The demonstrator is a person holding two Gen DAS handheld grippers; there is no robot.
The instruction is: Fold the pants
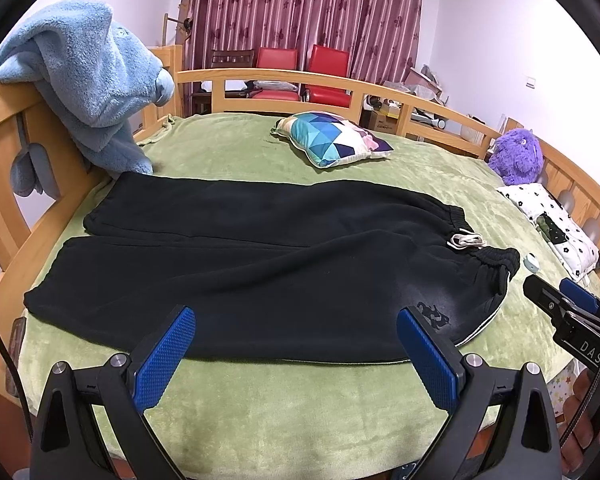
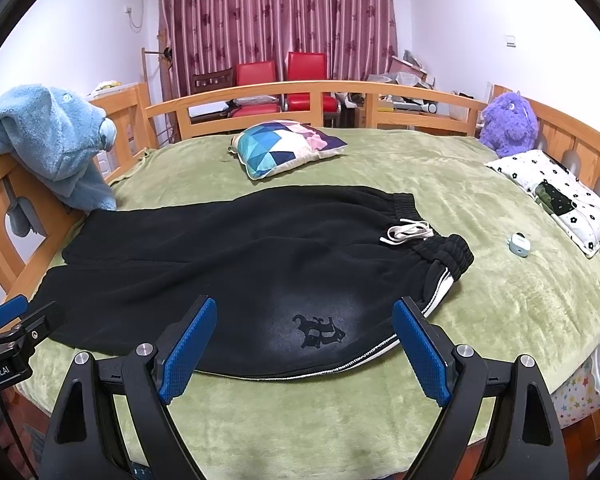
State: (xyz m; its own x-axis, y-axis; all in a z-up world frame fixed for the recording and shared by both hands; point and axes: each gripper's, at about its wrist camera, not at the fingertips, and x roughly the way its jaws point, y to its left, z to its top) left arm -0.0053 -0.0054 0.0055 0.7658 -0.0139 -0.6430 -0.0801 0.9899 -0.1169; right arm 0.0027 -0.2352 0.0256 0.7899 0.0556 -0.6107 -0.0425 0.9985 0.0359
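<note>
Wide jaws — pants (image 2: 236,264) hems cropped

Left gripper (image 1: 296,354): black angular frame, two fingers (image 1: 162,364) faced with blue knurled pads, silver round screws at the pivots. Right gripper (image 2: 305,350): same build, same blue pads and silver screws. Seen side-on from the left wrist view, its black body carries white lettering "DAS" and a black cable.
</note>
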